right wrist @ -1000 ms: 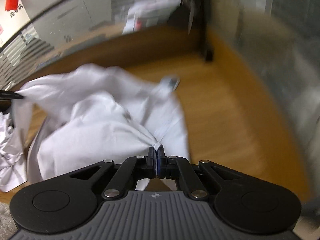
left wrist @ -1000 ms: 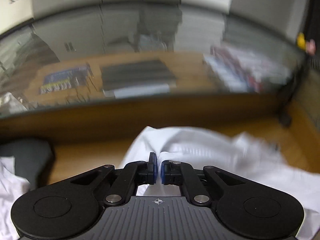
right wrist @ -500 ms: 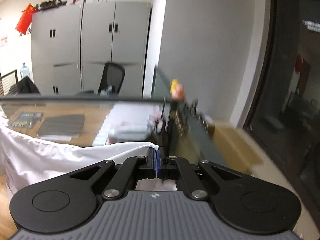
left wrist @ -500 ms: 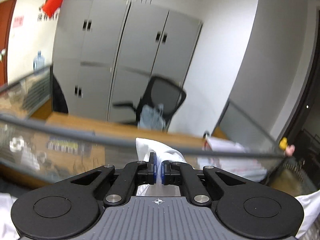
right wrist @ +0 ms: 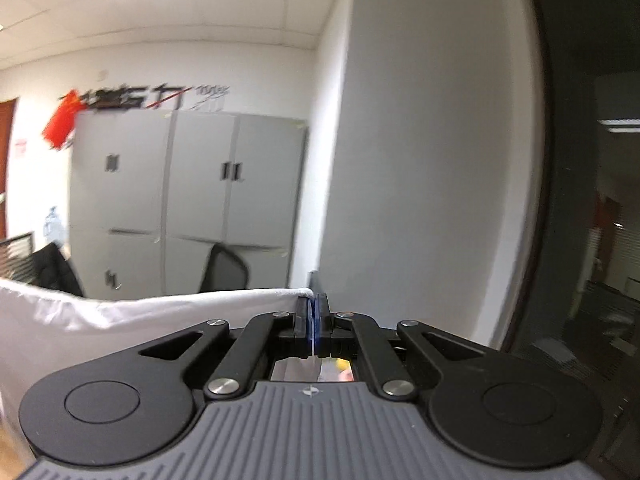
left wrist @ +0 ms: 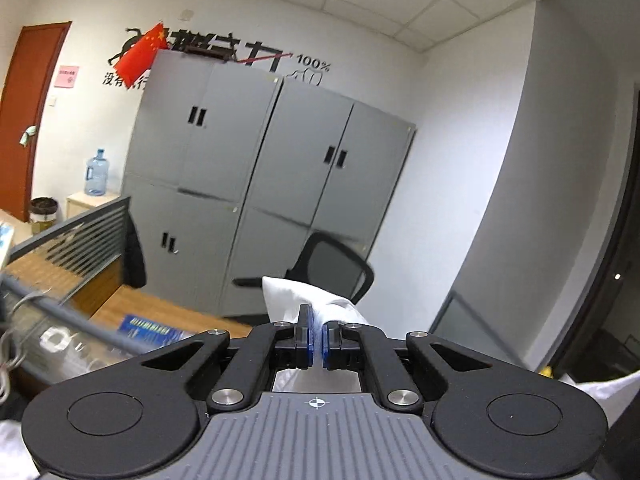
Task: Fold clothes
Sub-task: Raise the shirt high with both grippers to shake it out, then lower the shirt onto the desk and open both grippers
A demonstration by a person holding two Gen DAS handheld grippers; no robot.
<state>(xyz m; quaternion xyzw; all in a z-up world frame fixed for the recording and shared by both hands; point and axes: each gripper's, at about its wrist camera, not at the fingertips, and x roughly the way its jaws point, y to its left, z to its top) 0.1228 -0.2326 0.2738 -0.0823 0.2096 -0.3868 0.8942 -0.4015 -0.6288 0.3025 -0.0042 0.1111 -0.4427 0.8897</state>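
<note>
Here the left tool [left wrist: 315, 334] is clamped on a bunched corner of the white garment [left wrist: 298, 298], and the right tool [right wrist: 313, 320] pinches its edge; the cloth hangs stretched between them before grey cabinets [left wrist: 256, 184].

We see matt white cloth, the garment [left wrist: 298, 300], softly creased where the left tool [left wrist: 315, 338] pinches it, and drawn smooth along the edge at the right tool [right wrist: 313, 322]. Both tools look like matt black plastic with bright metal pins, ribbed grey housings and glossy blue pads [left wrist: 305, 336]. The cabinets [left wrist: 256, 184] look like smooth grey painted metal; the bench [left wrist: 132, 310] shows wood grain.
</note>
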